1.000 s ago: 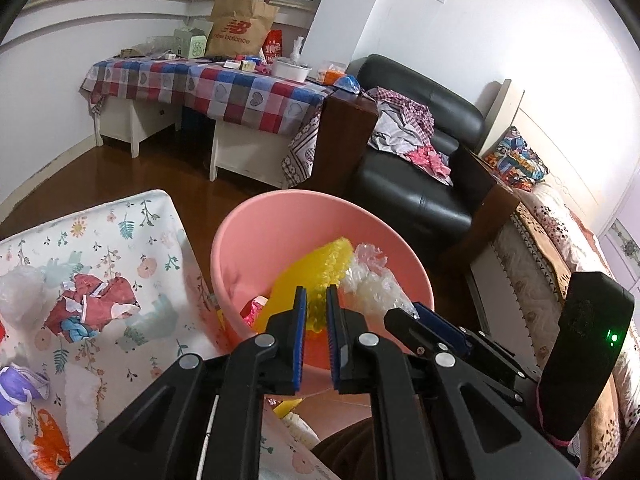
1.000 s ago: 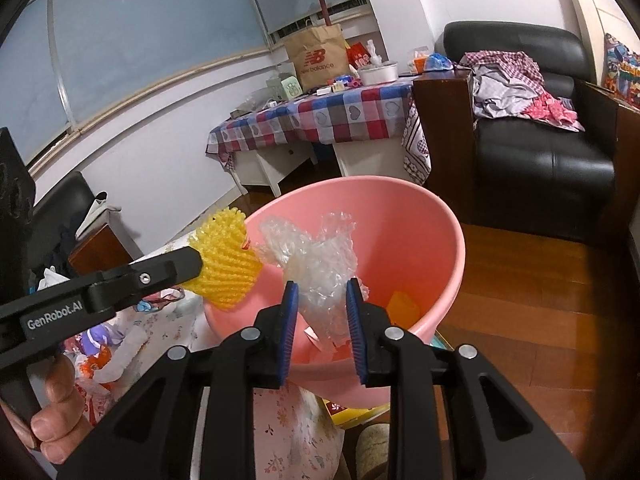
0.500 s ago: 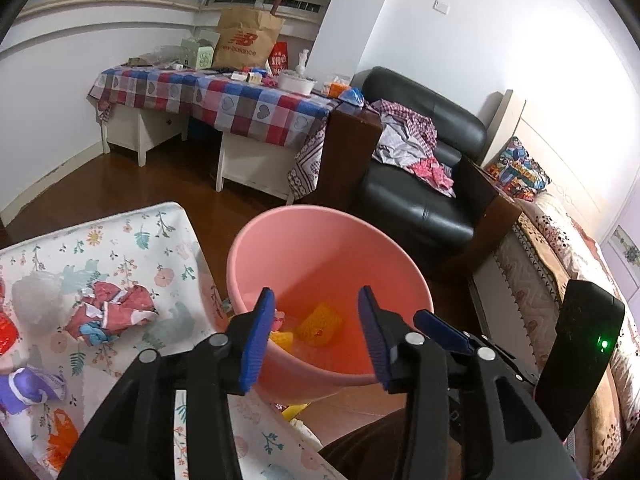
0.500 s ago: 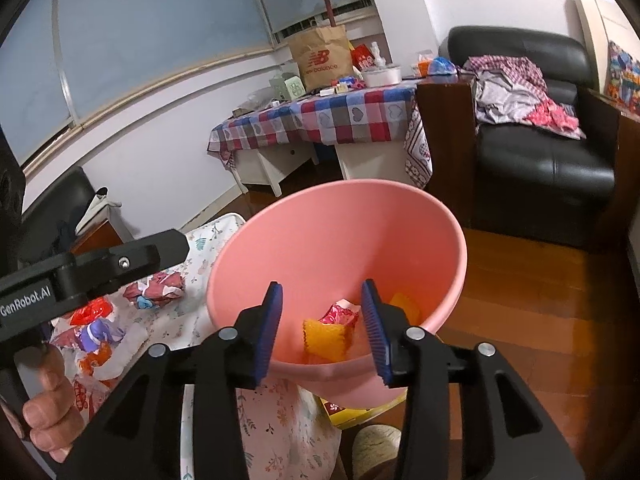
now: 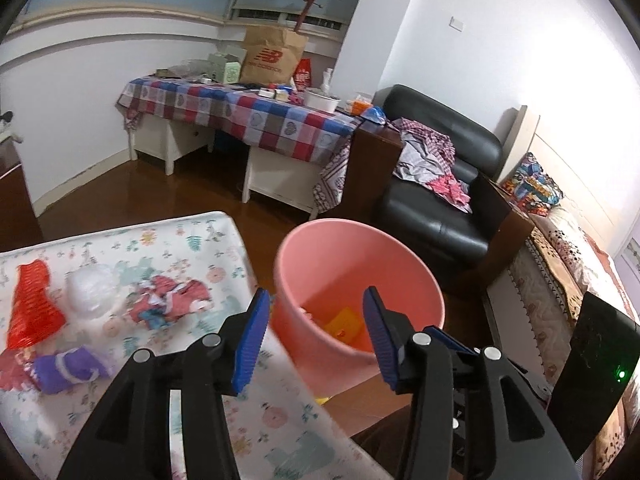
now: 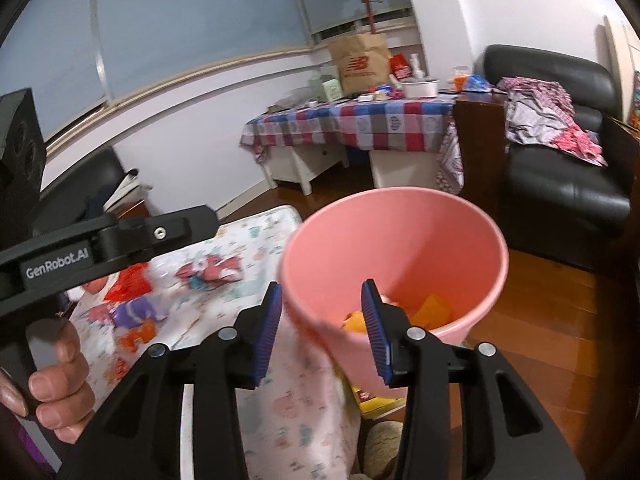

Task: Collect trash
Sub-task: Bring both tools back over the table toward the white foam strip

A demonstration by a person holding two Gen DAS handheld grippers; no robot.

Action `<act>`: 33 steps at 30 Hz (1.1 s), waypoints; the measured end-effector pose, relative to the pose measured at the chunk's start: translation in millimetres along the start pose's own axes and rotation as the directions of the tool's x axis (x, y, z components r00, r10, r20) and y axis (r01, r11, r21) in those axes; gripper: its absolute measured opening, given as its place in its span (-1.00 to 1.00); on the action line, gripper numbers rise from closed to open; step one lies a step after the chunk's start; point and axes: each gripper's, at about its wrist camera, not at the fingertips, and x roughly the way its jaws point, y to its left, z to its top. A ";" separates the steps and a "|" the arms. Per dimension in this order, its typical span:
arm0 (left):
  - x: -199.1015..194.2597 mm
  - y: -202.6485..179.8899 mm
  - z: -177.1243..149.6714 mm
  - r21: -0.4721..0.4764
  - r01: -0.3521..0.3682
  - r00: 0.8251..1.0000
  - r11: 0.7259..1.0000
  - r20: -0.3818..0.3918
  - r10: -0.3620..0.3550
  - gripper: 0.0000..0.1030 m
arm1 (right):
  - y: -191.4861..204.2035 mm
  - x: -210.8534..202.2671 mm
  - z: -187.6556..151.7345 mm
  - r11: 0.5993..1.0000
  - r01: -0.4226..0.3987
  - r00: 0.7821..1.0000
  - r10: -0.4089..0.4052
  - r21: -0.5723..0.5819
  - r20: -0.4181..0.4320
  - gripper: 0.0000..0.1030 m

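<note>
Left gripper [image 5: 314, 332] stood with jaws spread wide, having just been opening further; nothing lay between the blue pads. It hung over the near edge of the flowered cloth [image 5: 192, 248], pointing down toward the pink bucket [image 5: 304, 256].

Right gripper [image 6: 320, 328] also had jaws apart, nothing clamped, pads clear of the bucket's rim, which showed behind them. Its jaws had opened within the last second and then barely changed. A hand [image 6: 56, 392] gripped the handle of the left gripper at the left edge of the right wrist view.

The bucket stood on the wooden floor just beside the cloth-covered surface, upright, mouth open. Inside at the bottom: yellow and orange scraps [image 5: 344, 320], partly hidden by the gripper fingers; seen too from the right wrist.

Trash on the cloth:
- red mesh piece [image 5: 32, 312], at the far left
- white crumpled plastic [image 5: 92, 292], just beside the mesh
- red and white crumpled wrapper [image 5: 168, 300], near the middle
- purple wad [image 5: 68, 368], nearest the camera, below the mesh

Behind: a table with a checked cloth [image 5: 248, 112], carrying a brown paper bag [image 5: 272, 56] and small items. A black armchair [image 5: 440, 184] with clothes heaped on it stood to the right of the table.
</note>
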 end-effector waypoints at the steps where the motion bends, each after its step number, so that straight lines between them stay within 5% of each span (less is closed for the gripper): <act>1: -4.5 2.3 -1.2 0.002 -0.007 1.000 1.000 0.004 0.007 -0.07 | 5.7 0.2 -1.0 1.000 -0.010 1.000 0.010 -0.007 -0.005 -0.18; 17: -96.2 72.1 -42.2 0.011 -0.199 0.974 0.980 0.112 0.196 -0.07 | 73.9 11.9 -20.1 0.986 -0.134 0.986 0.122 -0.102 -0.117 -0.18; 33: -115.4 153.2 -90.2 -0.090 -0.317 0.946 0.944 0.041 0.321 -0.07 | 107.1 42.9 -25.4 0.971 -0.216 0.954 0.188 -0.100 -0.234 -0.19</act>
